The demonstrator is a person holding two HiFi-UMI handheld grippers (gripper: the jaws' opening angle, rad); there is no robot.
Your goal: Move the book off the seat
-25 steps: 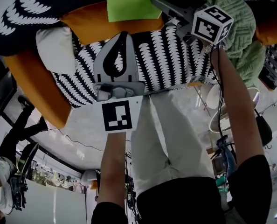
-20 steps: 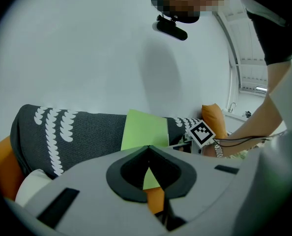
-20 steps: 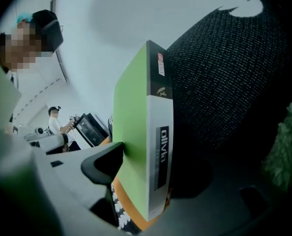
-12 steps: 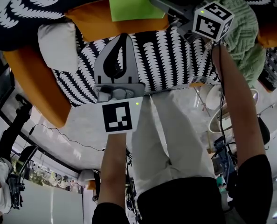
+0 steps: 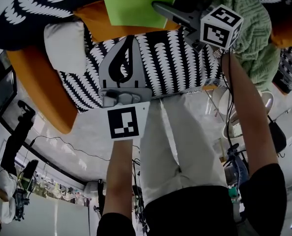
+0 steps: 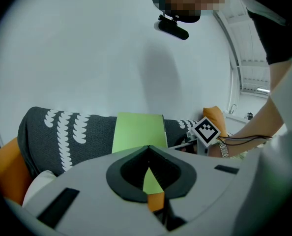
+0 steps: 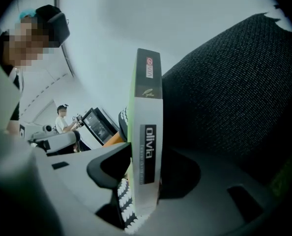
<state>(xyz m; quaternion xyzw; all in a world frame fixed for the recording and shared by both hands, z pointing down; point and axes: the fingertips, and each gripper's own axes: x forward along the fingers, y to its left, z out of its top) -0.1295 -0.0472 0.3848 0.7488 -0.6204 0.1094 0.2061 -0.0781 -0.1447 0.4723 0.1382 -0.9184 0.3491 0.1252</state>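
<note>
A bright green book (image 5: pixel 136 4) stands upright on the sofa, against an orange cushion (image 5: pixel 121 29) at the back of the black-and-white patterned seat (image 5: pixel 178 63). My right gripper (image 5: pixel 160 7) is at the book's right edge. In the right gripper view the book's spine (image 7: pixel 146 127) fills the gap between the jaws, which are closing and pressing on it. My left gripper (image 5: pixel 131 37) hovers over the seat in front of the book, shut, with nothing in it. Its view shows the green cover (image 6: pixel 138 131) just past the closed jaw tips (image 6: pixel 148 149).
A white pillow (image 5: pixel 65 43) and an orange armrest (image 5: pixel 38 87) lie to the left. A green knitted throw (image 5: pixel 254 28) is heaped at the right. The dark backrest (image 7: pixel 234 82) rises right behind the book. A person stands at monitors (image 7: pixel 62 117) in the background.
The green book has shifted left together with my right gripper, and the jaws have come in against its spine. My left gripper has stayed where it was.
</note>
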